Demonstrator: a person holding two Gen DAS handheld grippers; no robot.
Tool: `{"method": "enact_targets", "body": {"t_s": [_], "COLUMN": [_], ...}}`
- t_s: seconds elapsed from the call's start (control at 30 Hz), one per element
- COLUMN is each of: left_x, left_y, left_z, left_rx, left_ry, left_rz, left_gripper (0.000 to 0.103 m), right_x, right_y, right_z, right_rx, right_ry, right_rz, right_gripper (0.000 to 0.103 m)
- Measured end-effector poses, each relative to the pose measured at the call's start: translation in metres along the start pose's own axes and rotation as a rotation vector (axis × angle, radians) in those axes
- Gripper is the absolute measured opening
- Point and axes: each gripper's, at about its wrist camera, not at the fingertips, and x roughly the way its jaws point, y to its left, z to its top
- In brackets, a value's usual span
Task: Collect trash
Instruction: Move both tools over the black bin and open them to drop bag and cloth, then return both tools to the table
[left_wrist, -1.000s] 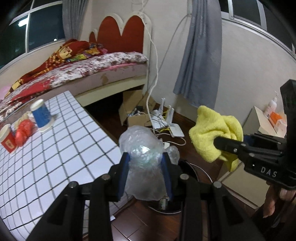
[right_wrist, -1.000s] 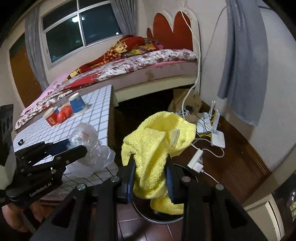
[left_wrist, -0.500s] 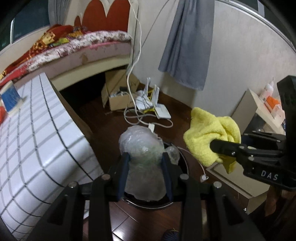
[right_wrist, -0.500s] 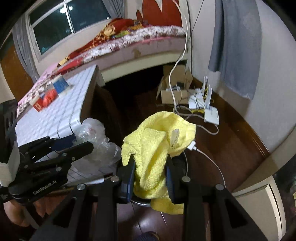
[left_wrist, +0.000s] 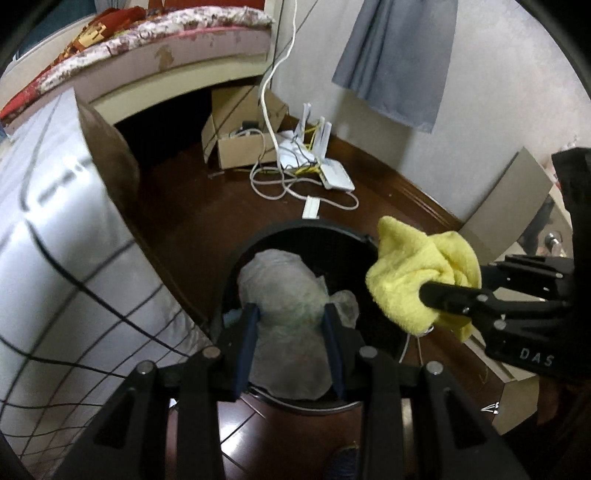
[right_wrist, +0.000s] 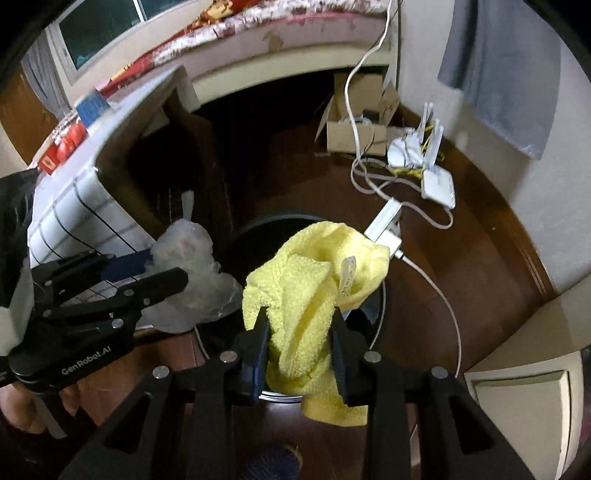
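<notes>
A: What does the left gripper (left_wrist: 291, 314) have?

B: A crumpled clear plastic bag (left_wrist: 291, 295), pinched between its two blue-padded fingers (left_wrist: 248, 332). From the left wrist camera the bag hangs right over the mouth of a round black trash bin (left_wrist: 291, 230) standing on the dark wood floor (left_wrist: 192, 221).

A: And the right gripper (right_wrist: 300, 325)?

B: Its jaws are clamped on a bunched yellow towel (right_wrist: 314, 288), with a small white tag showing near the top and a fold drooping below the fingers. In the left view that towel (left_wrist: 417, 273) sits at about three o'clock from the bin's centre, over its rim.

A: Can you see the left gripper from the right side?

B: Yes, at nine o'clock in the right wrist view, with the plastic bag (right_wrist: 192, 269) bulging past its tips, just beside the towel.

A: What surrounds the bin?

B: A table with a white grid-patterned cloth (left_wrist: 55, 258) at nine o'clock. At twelve o'clock, an open cardboard box (left_wrist: 236, 147), white routers (left_wrist: 325, 162) with upright antennas and a tangle of cables (left_wrist: 273, 184). A bed (left_wrist: 166, 40) with a floral cover runs behind, and a grey curtain (left_wrist: 402, 59) hangs at one o'clock.
</notes>
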Motion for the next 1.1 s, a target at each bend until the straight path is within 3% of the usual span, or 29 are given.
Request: {"method": "enact_targets", "body": {"t_s": [0.2,0.23,0.27,0.3,0.33,0.47,0.6,1.1], "left_x": [0.018,0.020,0.021,0.022,0.021,0.020,0.009,-0.073], "left_y": [0.002,0.003,0.004,0.006,0.007,0.015,0.019,0.024], "left_z": [-0.005,-0.006,-0.006,-0.007,-0.009,-0.014,-0.015,-0.008], "left_rx": [0.003,-0.001,-0.006,-0.009,-0.007,-0.021,-0.034,-0.045], "left_ry": [0.030,0.031,0.034,0.029,0.018,0.033,0.014,-0.126], "left_rz": [-0.003,0.001,0.015,0.036,0.058,0.085,0.110,0.146], "left_gripper": [0.041,0.048,0.070,0.083,0.084,0.085,0.088,0.090], "right_x": [0.024,0.028,0.032,0.034,0.034,0.027,0.009,-0.062], "right_y": [-0.003,-0.003,-0.004,-0.008,-0.014,-0.028,-0.027,0.026], "right_z": [0.001,0.002,0.002,0.002,0.002,0.004,0.007,0.021], "right_rx": [-0.015,-0.013,-0.012,-0.005,0.005,0.041,0.041,-0.026], "right_ry": [0.052,0.060,0.072,0.067,0.064,0.062,0.029,-0.101], "right_rz": [0.024,0.022,0.013,-0.028,-0.071,-0.112,-0.163,-0.185], "right_gripper": [0.036,0.039,0.045,0.066,0.076,0.079,0.098,0.099]}}
